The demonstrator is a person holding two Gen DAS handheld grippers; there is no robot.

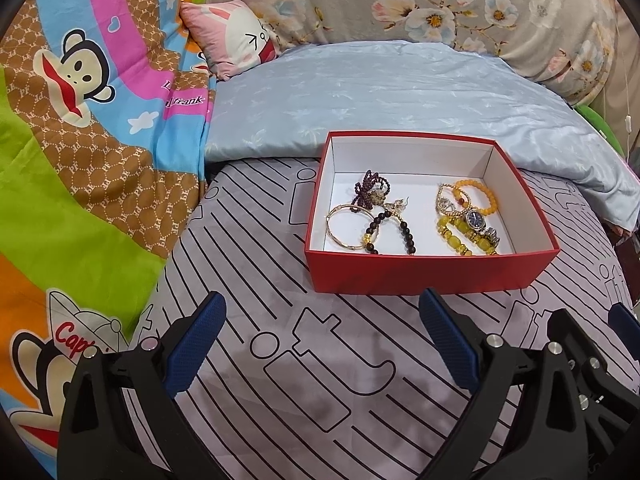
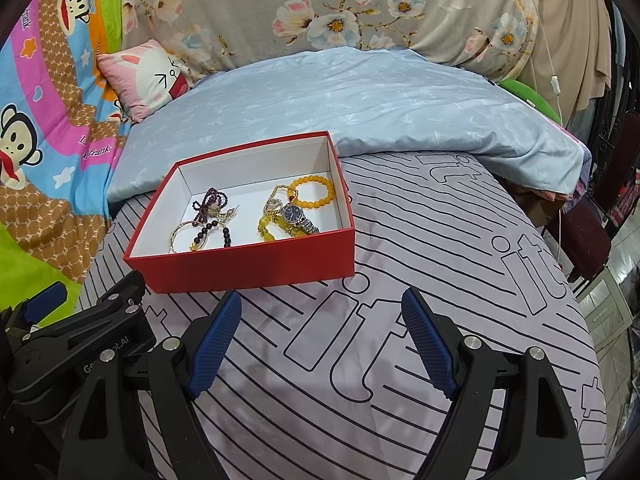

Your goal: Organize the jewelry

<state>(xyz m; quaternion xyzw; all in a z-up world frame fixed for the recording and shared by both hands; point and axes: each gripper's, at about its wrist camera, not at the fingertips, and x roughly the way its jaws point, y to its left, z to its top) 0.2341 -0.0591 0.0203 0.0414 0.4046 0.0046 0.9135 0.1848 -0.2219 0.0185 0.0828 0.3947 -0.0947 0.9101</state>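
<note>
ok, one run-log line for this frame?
left gripper: open, empty | right gripper: open, empty | red box: on bed, lidless | jewelry: all inside box | contact: none

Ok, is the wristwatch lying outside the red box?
No, the wristwatch lies inside the red box, among the yellow bead bracelets.

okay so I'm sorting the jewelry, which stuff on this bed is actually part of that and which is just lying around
Part of the job:
- red box
- wristwatch
- orange bead bracelet
- gold bangle
- dark bead bracelet
- yellow bead bracelet

Just lying about:
- pink bunny pillow
- blue quilt
- monkey-print blanket
</note>
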